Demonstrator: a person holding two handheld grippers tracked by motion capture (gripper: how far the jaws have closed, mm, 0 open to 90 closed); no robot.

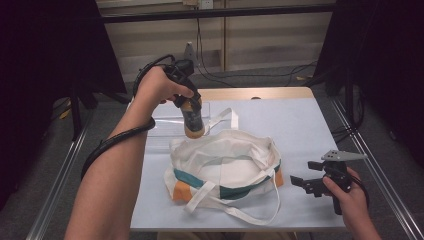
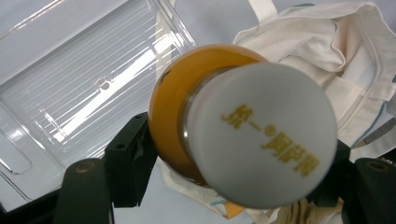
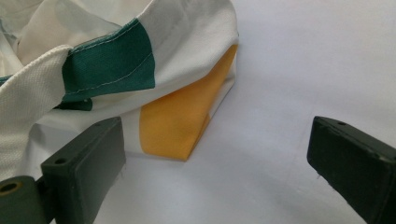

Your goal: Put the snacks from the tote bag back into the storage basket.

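Bottle (image 2: 243, 126) clamped in left gripper (image 1: 190, 107) above open tote bag (image 1: 225, 165).

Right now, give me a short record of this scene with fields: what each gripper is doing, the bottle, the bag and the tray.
left gripper: shut on the bottle, held above the table
bottle: amber, white cap, upright, over the far-left rim of the bag
right gripper: open, holds nothing, low at the bag's right end
bag: white cloth tote with green and orange patches, mouth open, straps loose
tray: clear plastic, behind the bag at the left, nothing seen in it
table: pale blue top
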